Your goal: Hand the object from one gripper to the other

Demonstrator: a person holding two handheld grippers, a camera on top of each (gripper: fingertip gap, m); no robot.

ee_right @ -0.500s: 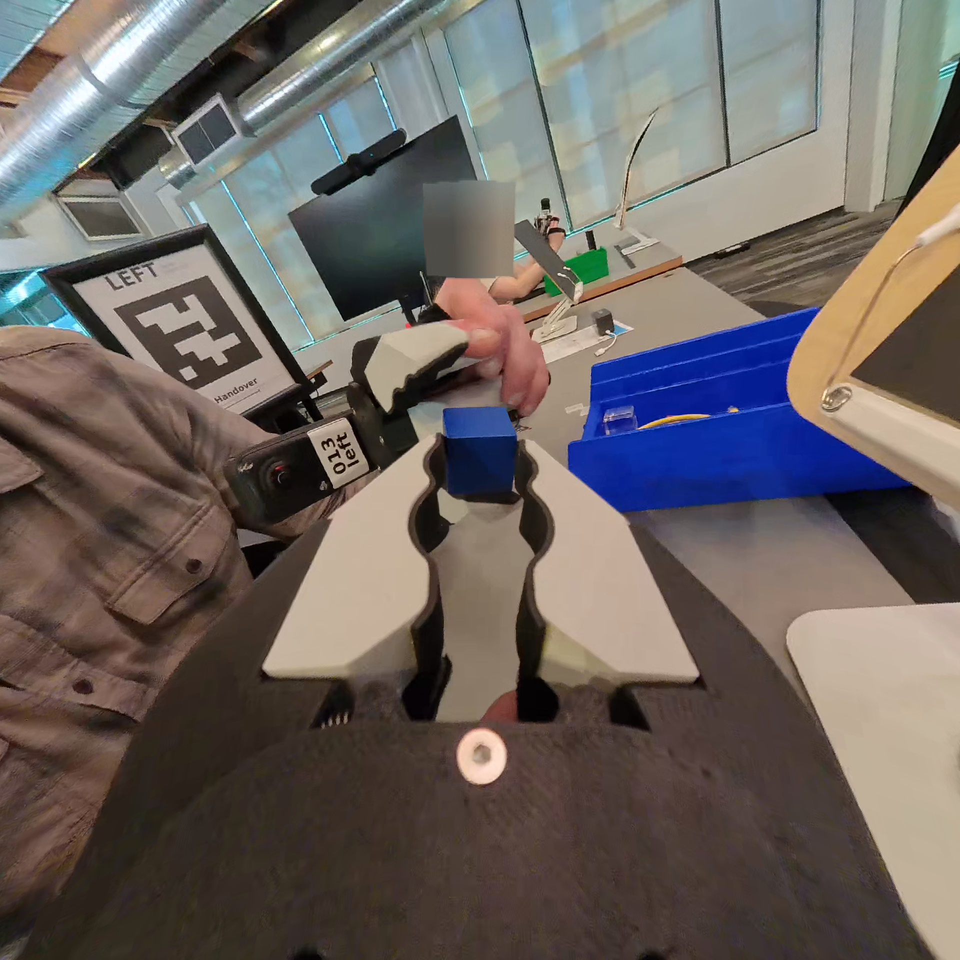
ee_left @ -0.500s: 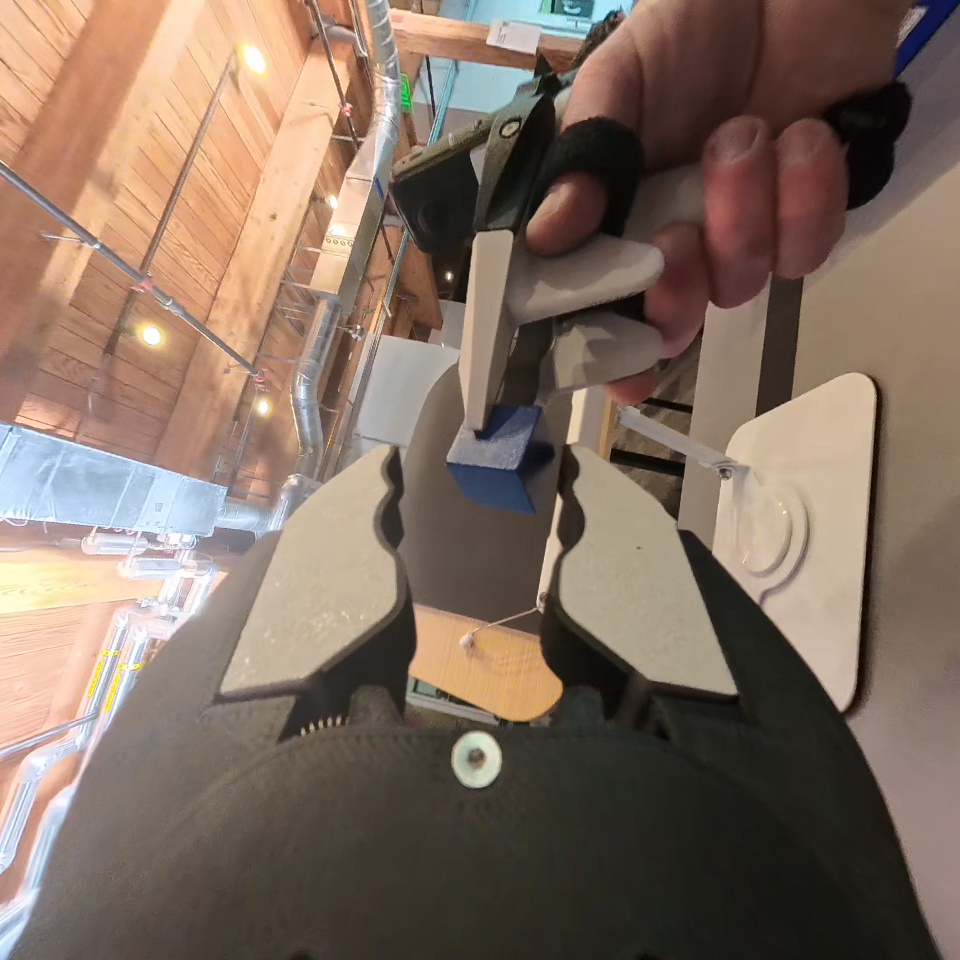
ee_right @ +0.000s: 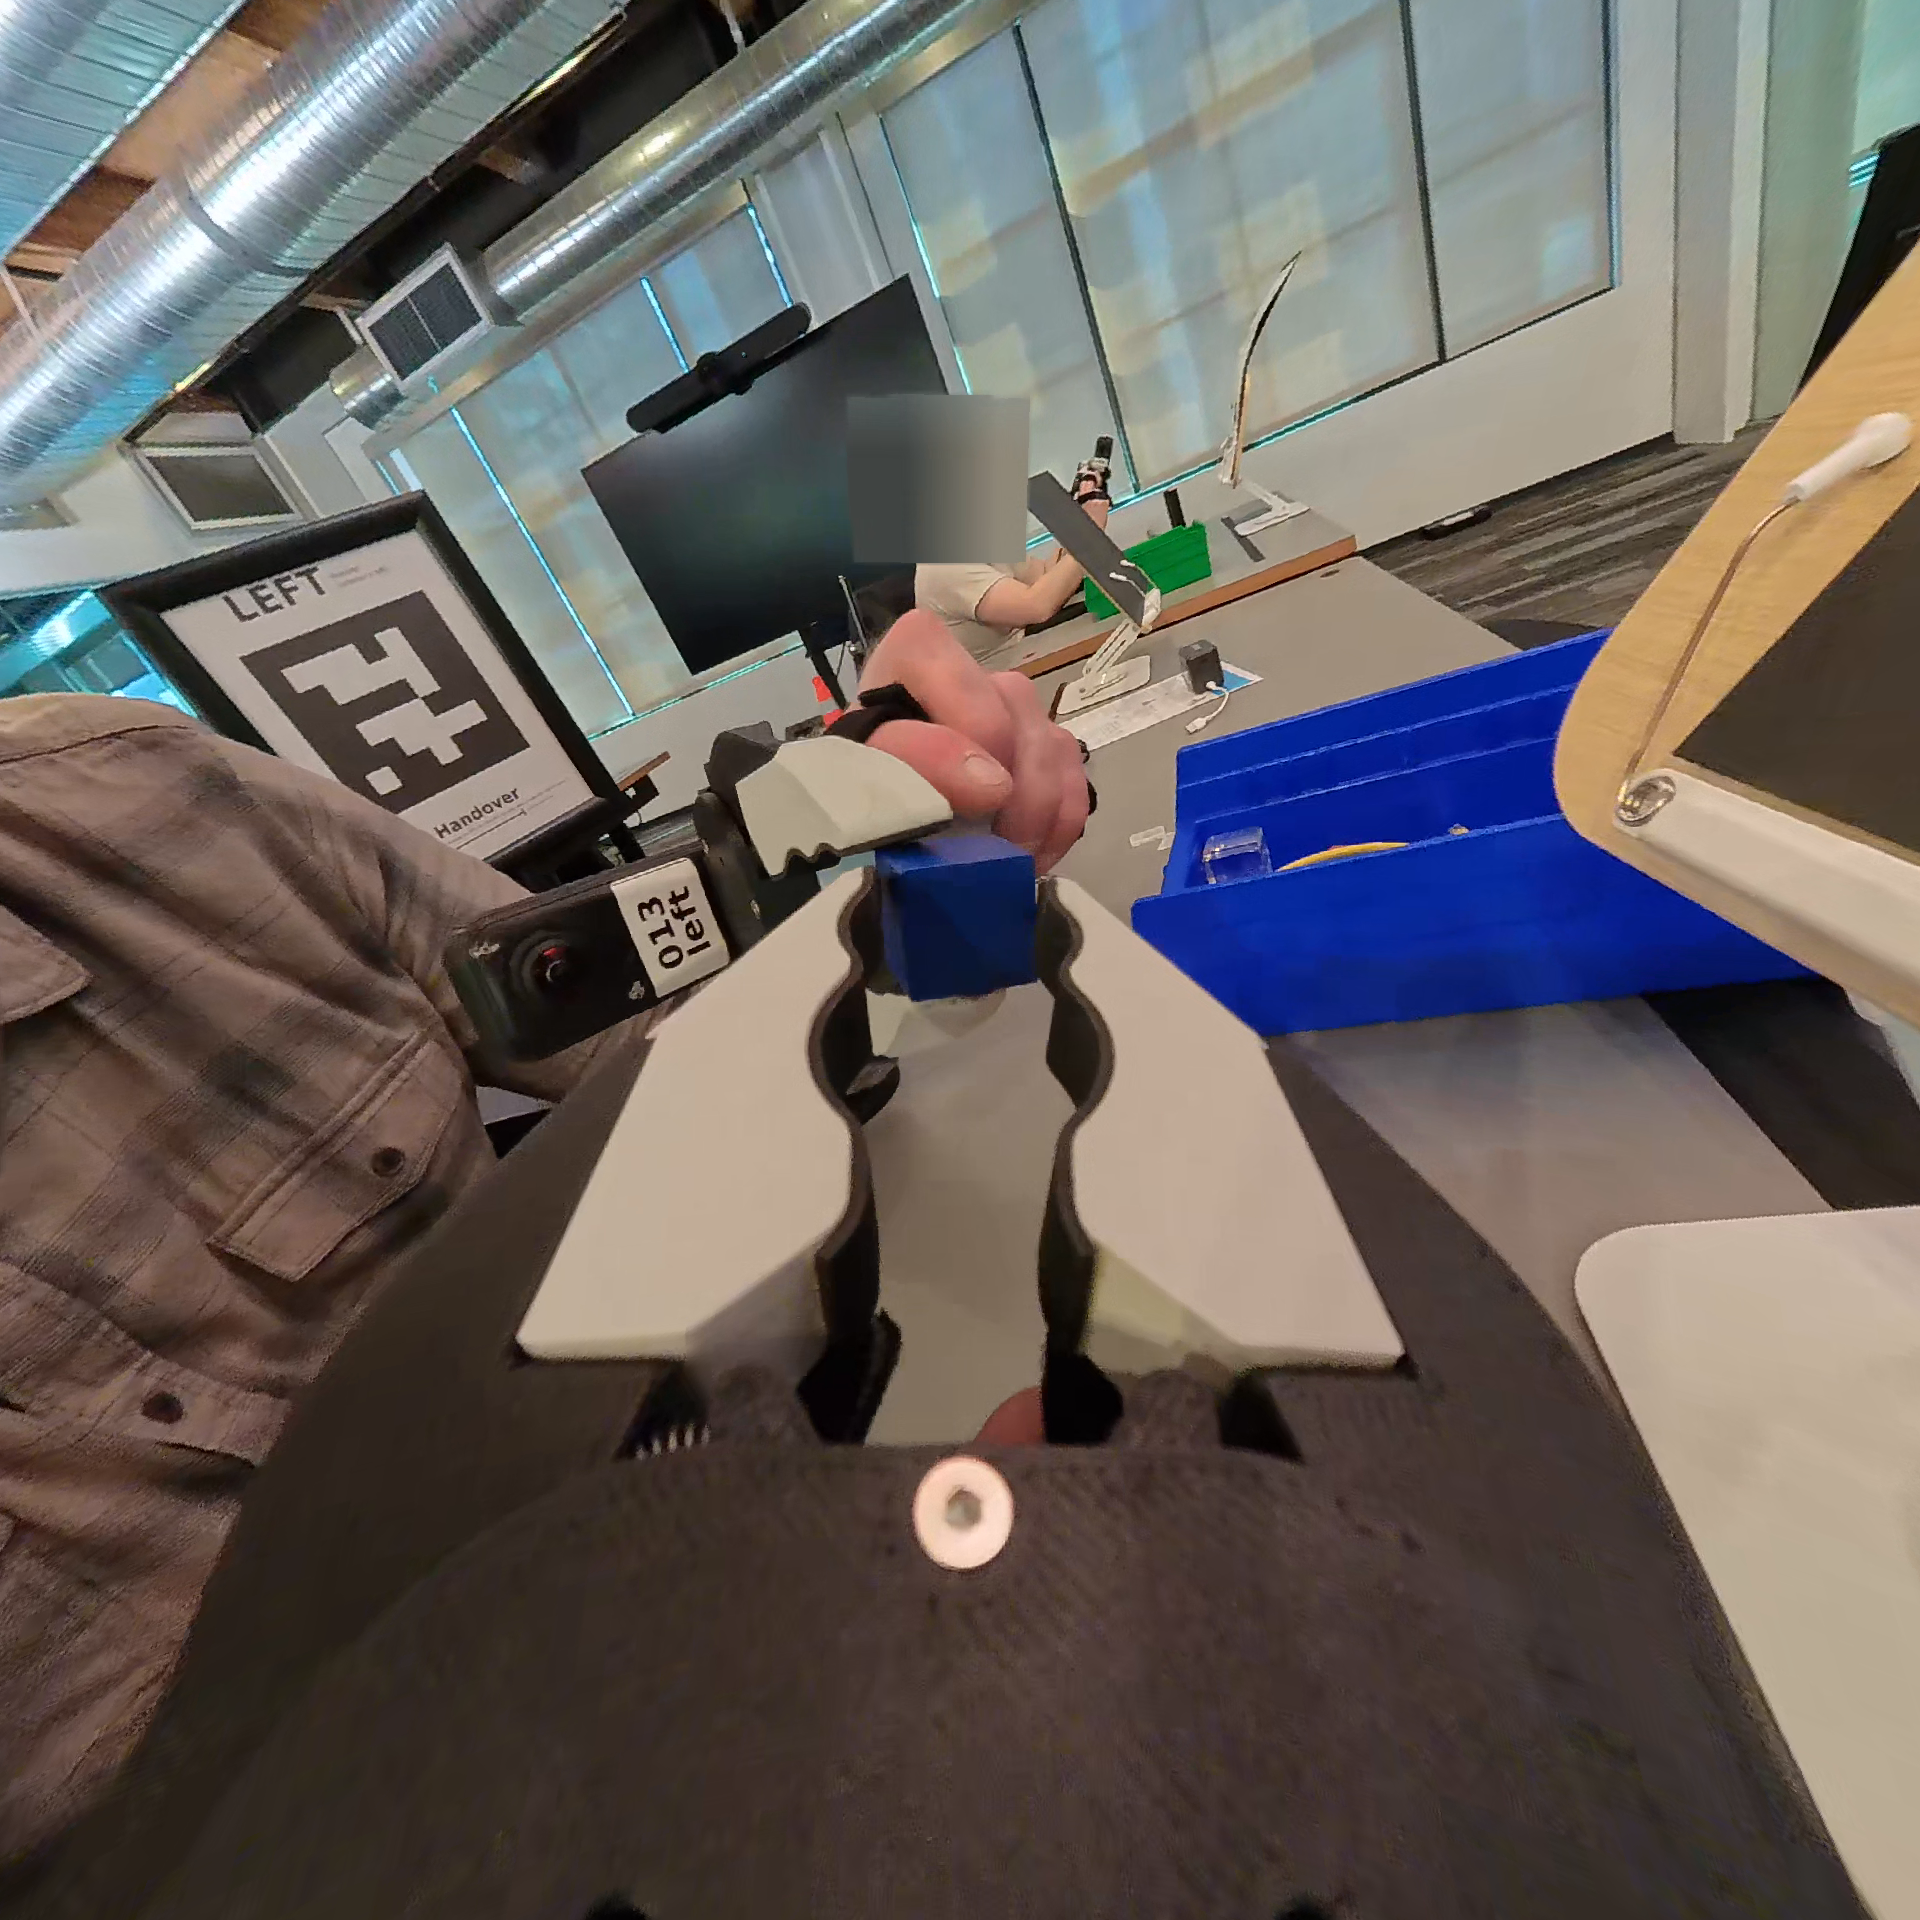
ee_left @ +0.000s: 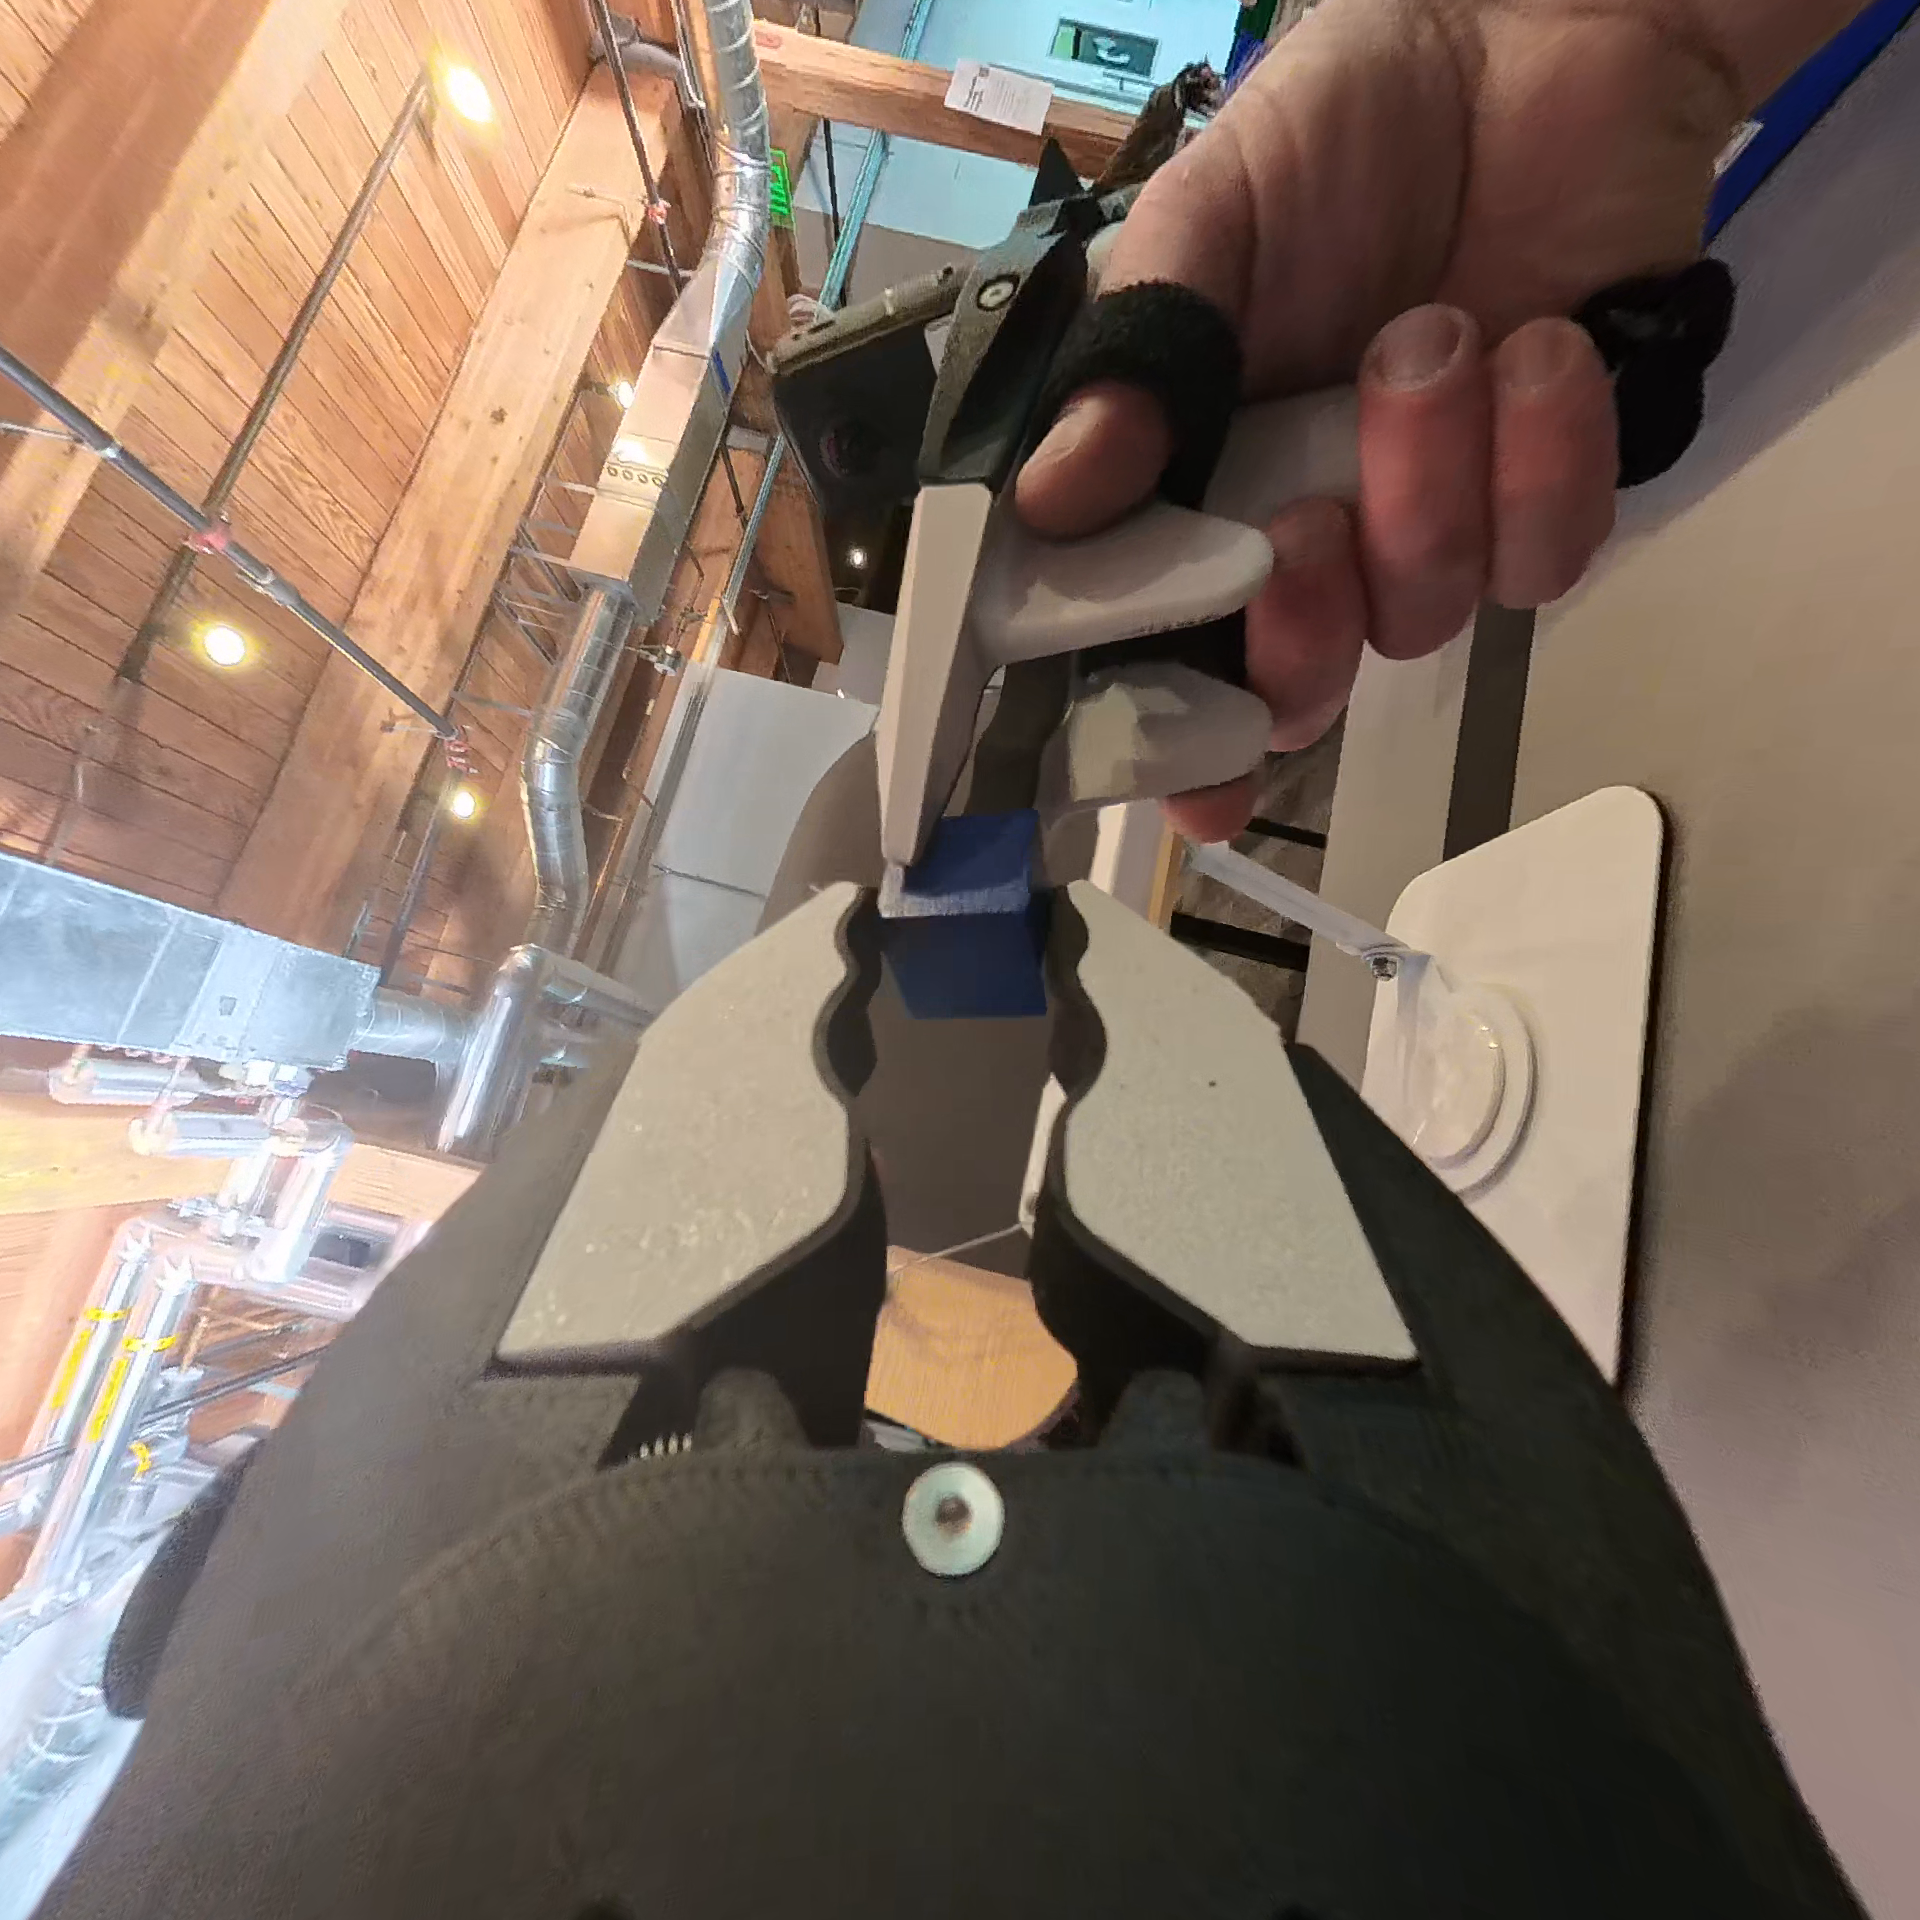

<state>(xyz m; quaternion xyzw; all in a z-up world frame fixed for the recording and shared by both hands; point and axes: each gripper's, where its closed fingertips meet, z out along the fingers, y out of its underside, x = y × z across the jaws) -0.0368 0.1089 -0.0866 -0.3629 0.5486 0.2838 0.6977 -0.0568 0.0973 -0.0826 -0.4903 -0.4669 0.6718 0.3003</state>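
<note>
A blue block (ee_left: 966, 961) sits between the fingertips of my left gripper (ee_left: 966, 914), whose jaws close in against its two sides. My right gripper (ee_left: 971, 831), held by a hand, comes down from above and pinches the same block. In the right wrist view my right gripper (ee_right: 956, 904) is shut on the blue block (ee_right: 961, 930) at its tips. The left gripper's upper finger (ee_right: 842, 805) lies on top of the block. Its lower finger is mostly hidden beneath.
A blue bin (ee_right: 1455, 935) stands on the grey table (ee_right: 1351, 644) just right of the block. A tilted board with a wooden rim (ee_right: 1745, 623) and its white base plate (ee_left: 1538, 1039) are at the right. A framed marker sign (ee_right: 353, 675) and my plaid sleeve (ee_right: 208, 1039) are at the left. The grippers are tip to tip, or close to it.
My left gripper has moved up to the block and its jaws have narrowed onto it. The right gripper still holds the block.
</note>
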